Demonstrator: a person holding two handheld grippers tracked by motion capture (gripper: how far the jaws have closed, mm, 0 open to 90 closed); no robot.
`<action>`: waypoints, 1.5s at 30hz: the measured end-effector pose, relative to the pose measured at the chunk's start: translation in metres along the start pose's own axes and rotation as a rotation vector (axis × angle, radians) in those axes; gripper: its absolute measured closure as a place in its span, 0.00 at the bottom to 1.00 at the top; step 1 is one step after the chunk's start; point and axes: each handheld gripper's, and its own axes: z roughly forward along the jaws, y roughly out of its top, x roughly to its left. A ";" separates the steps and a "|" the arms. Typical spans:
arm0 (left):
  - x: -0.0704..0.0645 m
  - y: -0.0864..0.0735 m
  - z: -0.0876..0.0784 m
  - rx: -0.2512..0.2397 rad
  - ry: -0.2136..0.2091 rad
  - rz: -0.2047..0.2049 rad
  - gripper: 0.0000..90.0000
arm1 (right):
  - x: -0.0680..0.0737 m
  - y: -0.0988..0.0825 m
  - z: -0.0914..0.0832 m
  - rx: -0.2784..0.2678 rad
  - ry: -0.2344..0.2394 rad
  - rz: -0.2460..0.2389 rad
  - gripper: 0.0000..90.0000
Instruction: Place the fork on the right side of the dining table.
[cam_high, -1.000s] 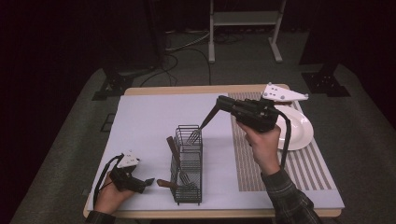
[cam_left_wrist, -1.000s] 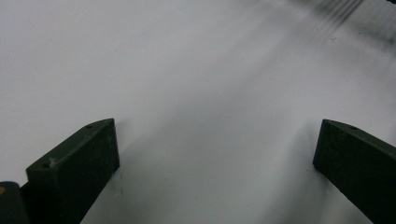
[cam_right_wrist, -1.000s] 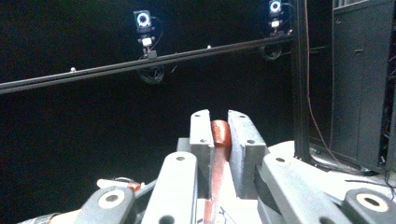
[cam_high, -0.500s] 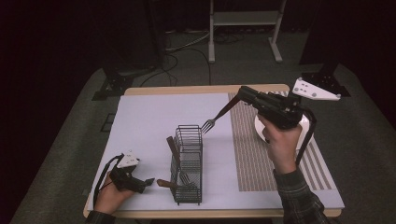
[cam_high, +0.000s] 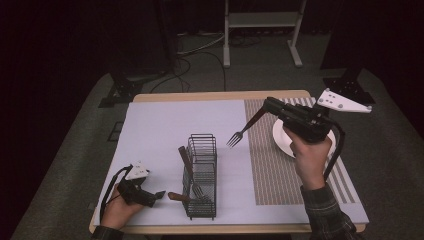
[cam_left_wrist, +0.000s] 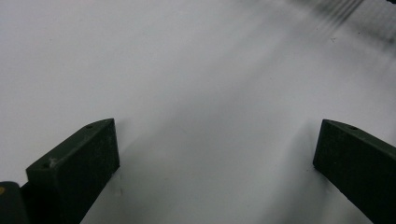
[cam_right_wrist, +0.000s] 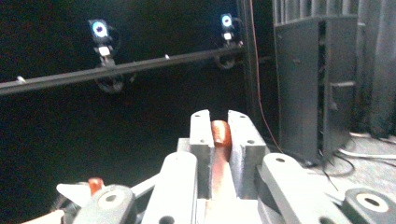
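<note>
We are viewing the right tongs (cam_high: 267, 106) raised above the worktop (cam_high: 160, 125), gripping a fork (cam_high: 243, 129) by its brown handle, tines hanging over the striped mat (cam_high: 272, 165). The left tongs (cam_high: 159, 194) are resting wide apart beside the rack (cam_high: 201, 175), apparently touching nothing.

Wire rack (cam_high: 201, 176) stands centre-front on the table (cam_high: 160, 125). Plate (cam_high: 281, 140) lies right of it on the striped mat (cam_high: 272, 175). Fork (cam_high: 243, 128) hangs between them.
</note>
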 end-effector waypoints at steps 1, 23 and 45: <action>0.000 0.000 0.000 0.001 0.000 0.000 0.00 | 0.000 -0.002 0.000 0.006 -0.005 -0.003 0.89; 0.000 0.000 0.000 0.001 0.000 -0.001 0.00 | -0.017 -0.031 -0.043 0.133 -0.207 0.031 0.89; 0.000 0.000 0.000 0.002 0.000 0.000 0.00 | -0.030 -0.057 -0.081 0.233 -0.383 0.021 0.89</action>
